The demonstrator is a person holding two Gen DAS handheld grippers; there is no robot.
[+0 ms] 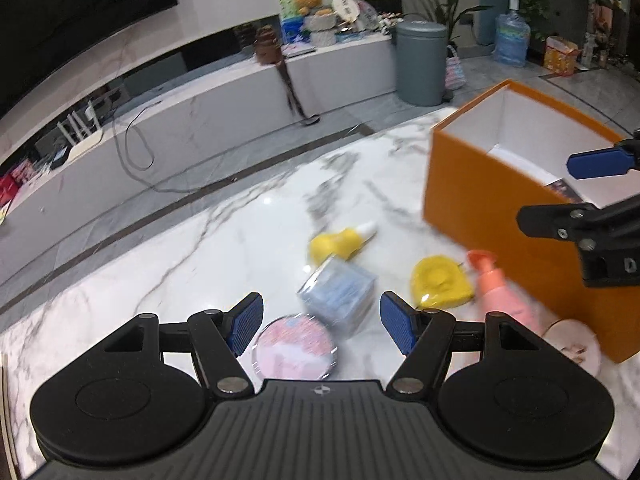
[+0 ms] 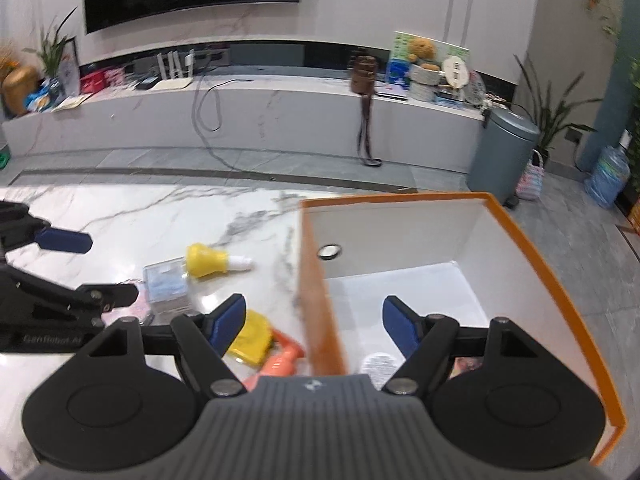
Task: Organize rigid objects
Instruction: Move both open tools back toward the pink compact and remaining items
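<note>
Mid-sort: your left tongs (image 1: pixel 322 322) apart, empty, above round pink tin (image 1: pixel 295 347) at 6 o'clock. Right tongs (image 2: pixel 312 322) apart, empty, straddling orange box (image 2: pixel 560 292) wall. Next: lower left, clamp tin.

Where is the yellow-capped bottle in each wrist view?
Left wrist: yellow-capped bottle lies mid-frame on the table, beyond the clear box.
Right wrist: the bottle lies left of centre, beside the clear box.
Shared landmark: orange box.
</note>
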